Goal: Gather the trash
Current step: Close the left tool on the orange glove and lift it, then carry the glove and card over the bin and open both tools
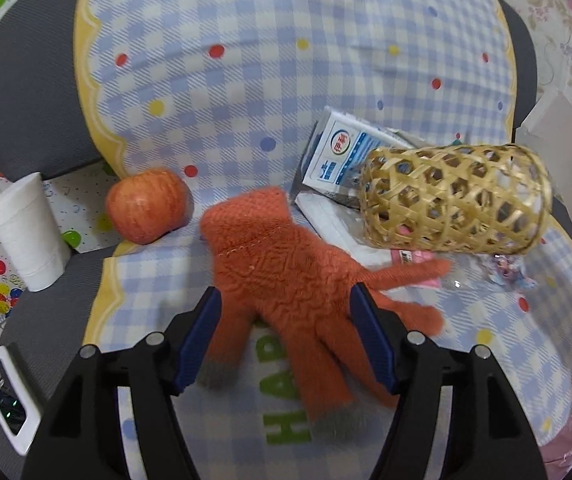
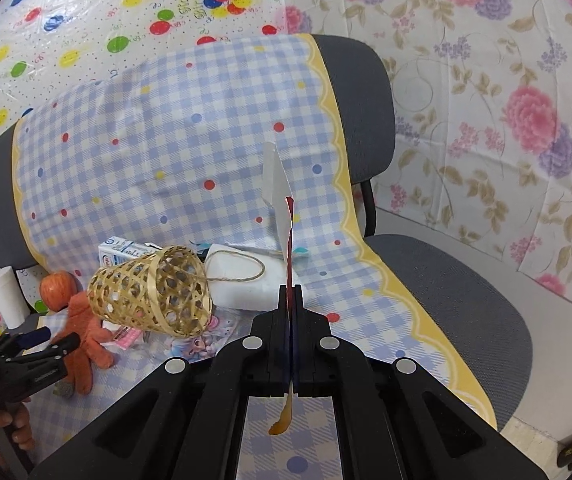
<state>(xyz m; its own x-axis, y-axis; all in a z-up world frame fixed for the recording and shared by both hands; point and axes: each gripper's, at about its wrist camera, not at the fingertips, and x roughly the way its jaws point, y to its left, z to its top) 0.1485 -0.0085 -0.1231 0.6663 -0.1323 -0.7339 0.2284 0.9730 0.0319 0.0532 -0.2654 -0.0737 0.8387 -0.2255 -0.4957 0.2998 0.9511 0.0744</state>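
My left gripper (image 1: 286, 290) is open, its blue pads on either side of an orange knit glove (image 1: 281, 264) lying on the checked cloth (image 1: 245, 80). Behind the glove a woven bamboo basket (image 1: 454, 200) lies on its side over a milk carton (image 1: 342, 152), a pink wrapper (image 1: 410, 258) and a clear printed wrapper (image 1: 506, 270). My right gripper (image 2: 290, 290) is shut on a thin white and red wrapper (image 2: 275, 184) that stands edge-on above the jaws. In the right wrist view the left gripper (image 2: 45, 340) hovers by the glove (image 2: 85, 332), left of the basket (image 2: 149, 292).
An apple (image 1: 147, 204) and a white paper roll (image 1: 25, 232) sit left of the glove. A white pack with a twine loop (image 2: 241, 288) lies behind the basket. The cloth covers a grey chair (image 2: 358, 92); a second grey seat (image 2: 466, 300) stands to the right. A hand (image 2: 9, 428) holds the left gripper.
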